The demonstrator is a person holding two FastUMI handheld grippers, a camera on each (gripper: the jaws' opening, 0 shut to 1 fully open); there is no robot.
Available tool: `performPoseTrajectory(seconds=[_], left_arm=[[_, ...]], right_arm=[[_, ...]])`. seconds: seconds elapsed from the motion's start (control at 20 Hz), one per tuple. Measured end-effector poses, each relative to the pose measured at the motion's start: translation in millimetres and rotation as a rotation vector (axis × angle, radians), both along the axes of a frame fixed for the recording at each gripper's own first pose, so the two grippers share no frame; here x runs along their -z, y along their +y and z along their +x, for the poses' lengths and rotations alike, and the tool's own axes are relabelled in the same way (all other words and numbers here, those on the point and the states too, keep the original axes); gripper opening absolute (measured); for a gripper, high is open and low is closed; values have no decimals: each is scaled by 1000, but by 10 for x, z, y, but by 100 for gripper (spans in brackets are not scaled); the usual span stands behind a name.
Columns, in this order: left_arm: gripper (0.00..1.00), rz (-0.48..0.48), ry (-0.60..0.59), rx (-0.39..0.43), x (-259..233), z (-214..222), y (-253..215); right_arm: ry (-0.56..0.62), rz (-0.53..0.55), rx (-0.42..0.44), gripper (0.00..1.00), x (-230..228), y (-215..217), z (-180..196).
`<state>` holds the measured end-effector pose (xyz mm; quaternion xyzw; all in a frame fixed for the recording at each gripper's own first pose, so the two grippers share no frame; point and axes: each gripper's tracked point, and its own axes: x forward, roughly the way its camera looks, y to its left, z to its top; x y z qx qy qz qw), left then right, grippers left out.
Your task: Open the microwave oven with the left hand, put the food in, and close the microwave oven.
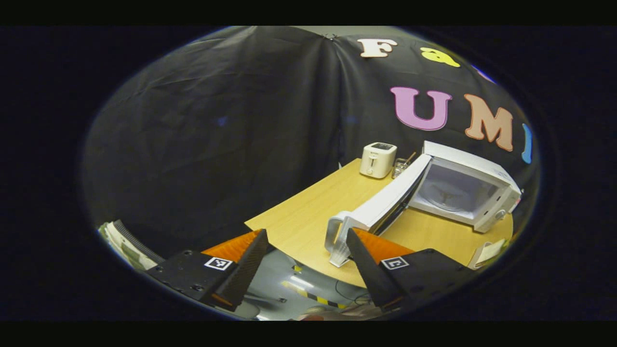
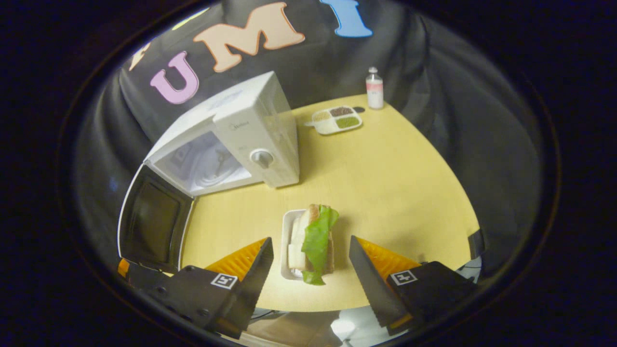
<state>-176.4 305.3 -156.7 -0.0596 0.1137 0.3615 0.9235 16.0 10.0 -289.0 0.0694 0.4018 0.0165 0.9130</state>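
Left gripper view: left gripper (image 1: 307, 260) at the bottom centre, fingers spread wide, nothing between them. Door (image 1: 385, 205) of the microwave (image 1: 470, 185) swung fully open, running from right of centre down toward the lower middle of the frame. Door handle (image 1: 336, 236) just beside the right-hand finger (image 1: 368, 270); touching or not, cannot tell. Microwave cavity open and pale inside, at the right of the frame. Toaster (image 1: 378, 160) above centre, at the far edge of the table (image 1: 308, 217), with a small rack (image 1: 401, 167) just right of it, tucked behind the door. Pale object (image 1: 488, 253) at the lower right edge, too cut off to identify. Grey floor with a striped strip (image 1: 313, 298) below the table edge, between the fingers.

Right gripper view: right gripper (image 2: 311, 270) at the bottom centre, fingers spread wide, held above the near table edge. Sandwich (image 2: 313, 236) with a green lettuce leaf on a white tray (image 2: 286, 231), lower centre of the frame, lying between the two fingers in the picture and untouched by either. Microwave (image 2: 246, 130) at upper left of centre, door (image 2: 152, 221) hanging open toward the lower left, dial (image 2: 261, 158) on the front panel. Sandwich well apart from the cavity, out on the table (image 2: 385, 183). Divided dish (image 2: 336, 119) with brown and green fillings near the top centre; bottle (image 2: 374, 88) just beyond it, upright.
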Motion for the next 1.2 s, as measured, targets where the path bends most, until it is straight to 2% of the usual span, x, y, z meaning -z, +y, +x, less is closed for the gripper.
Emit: performPoseTrajectory(seconds=[0.15,0.2,0.25,0.4,0.5,0.55,0.65,0.7,0.75,0.8,0.85,0.9,0.95,1.0,1.2], left_arm=[[96,-33,2,-68,57,-98,-88],[93,-40,-1,-91,65,-122,-99],[96,-46,-4,-120,66,-151,-82],[96,-48,-13,-180,60,-229,-102],[96,-48,-7,-209,65,-269,-109],[96,-48,-8,-220,56,-281,-114],[96,-56,-5,-237,80,-270,-125],[96,-61,-9,-240,83,-251,-139],[96,-69,-10,-242,92,-242,-169],[96,-77,-9,-242,103,-244,-202],[96,-81,-9,-246,111,-251,-224],[96,-85,-9,-248,127,-240,-233],[96,-89,-8,-249,138,-227,-241],[96,-93,-8,-248,142,-210,-252],[96,-77,-8,-236,83,-142,-280]], right_arm=[[131,34,-16,98,307,-46,67],[171,41,-20,98,403,-64,72],[204,56,-20,98,468,-71,88],[258,112,-16,98,603,-63,142],[289,165,-19,75,635,20,136],[301,185,-21,70,649,44,144],[327,215,-4,55,659,73,132],[338,229,-3,51,670,70,109],[343,254,11,53,668,91,146],[349,265,6,41,648,98,120],[347,264,2,46,651,85,123],[342,282,6,40,636,107,140],[340,293,22,46,602,120,151],[338,303,31,32,594,123,155],[323,345,51,32,523,122,202]])
